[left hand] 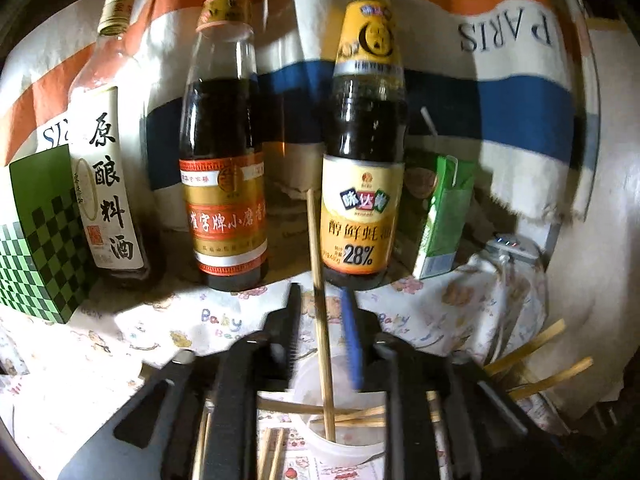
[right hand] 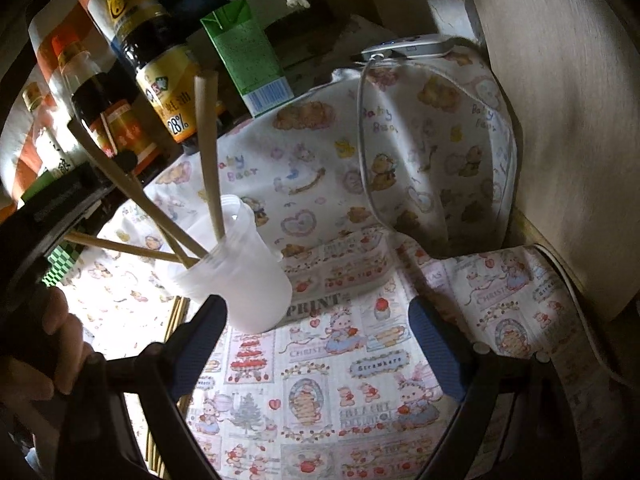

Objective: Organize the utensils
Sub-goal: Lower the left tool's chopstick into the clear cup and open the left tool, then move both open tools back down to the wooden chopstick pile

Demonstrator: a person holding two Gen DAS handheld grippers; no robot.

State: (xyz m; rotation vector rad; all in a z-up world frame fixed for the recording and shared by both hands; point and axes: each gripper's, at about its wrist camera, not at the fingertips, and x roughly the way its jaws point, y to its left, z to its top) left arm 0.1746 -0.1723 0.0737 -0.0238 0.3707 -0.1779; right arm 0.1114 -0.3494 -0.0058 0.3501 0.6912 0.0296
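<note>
With the left claw (left hand: 320, 320) slightly parted around an upright chopstick (left hand: 320, 300) in the cup (right hand: 240, 280) mid-bench, and the right claw (right hand: 316, 344) wide and empty, a nudge could tip it.

The clear bottle (left hand: 106, 152) at left carries a white label reading "原酿料酒". The yellow-labelled dark bottle (left hand: 362, 160) at centre shows "28%". Upper right, the striped cloth (left hand: 508, 32) bears "PARIS", upside down. The printed cloth (right hand: 320, 360) on the worktop reads "Baby Bear", "PRINT" and "CHRIST".
</note>
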